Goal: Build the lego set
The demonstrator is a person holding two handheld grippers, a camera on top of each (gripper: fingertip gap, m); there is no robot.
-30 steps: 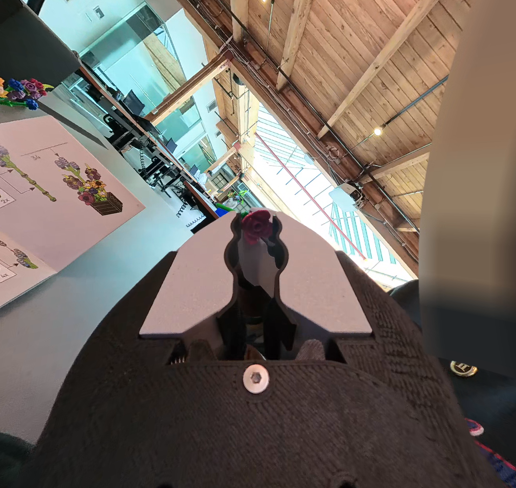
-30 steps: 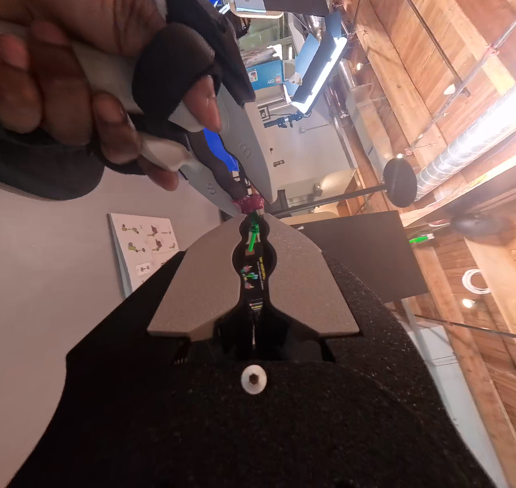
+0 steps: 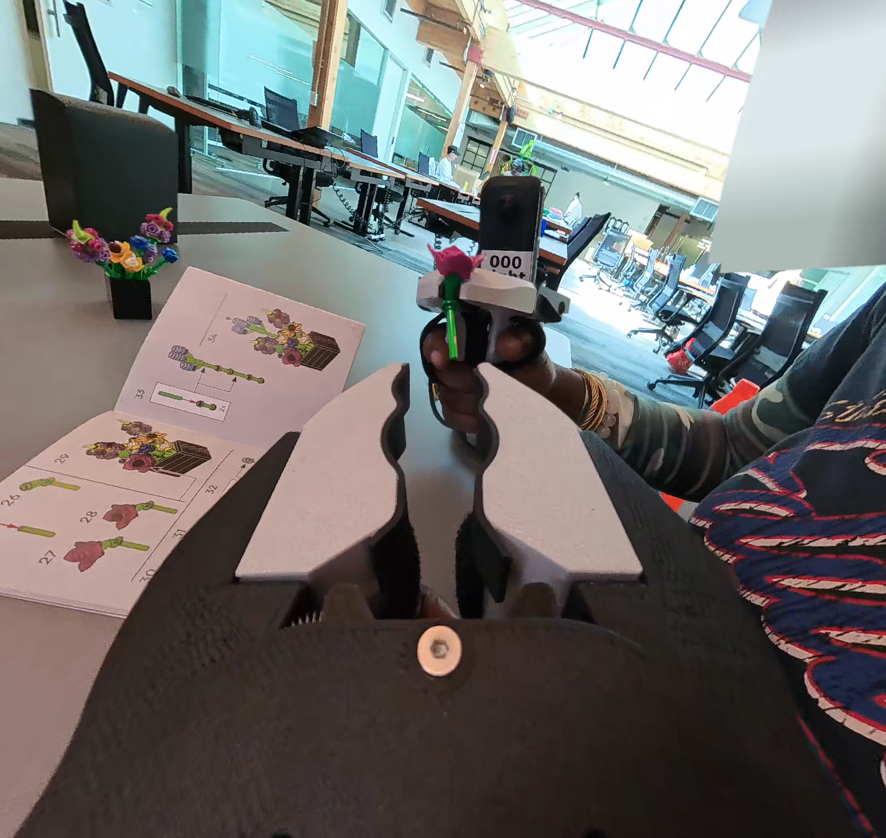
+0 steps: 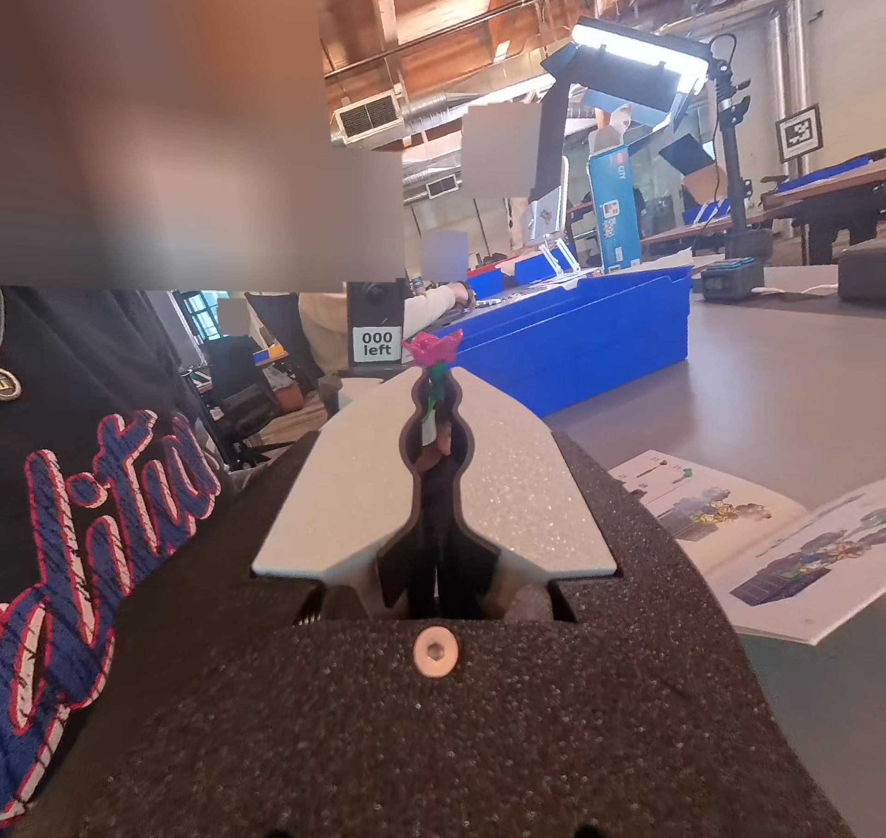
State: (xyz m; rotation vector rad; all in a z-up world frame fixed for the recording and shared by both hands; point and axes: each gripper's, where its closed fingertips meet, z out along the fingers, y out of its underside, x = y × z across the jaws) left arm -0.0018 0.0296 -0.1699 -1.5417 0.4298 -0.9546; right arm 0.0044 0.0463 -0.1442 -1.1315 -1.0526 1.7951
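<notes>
Lego bouquet (image 3: 122,254) is seen on the table (image 3: 57,359), far beyond the left gripper (image 3: 443,376), whose jaws are held apart and empty. Between the closed jaws of the right gripper (image 4: 434,374) a pink flower (image 4: 431,347) is clamped by its thin green stem; it is judged light, stiff and easily snapped

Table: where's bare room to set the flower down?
Bare grey table runs between the bouquet and the instruction booklet, and on the right, between booklet and blue bin. The booklet crowds the front. The right gripper holds the flower; the left gripper is open.
</notes>
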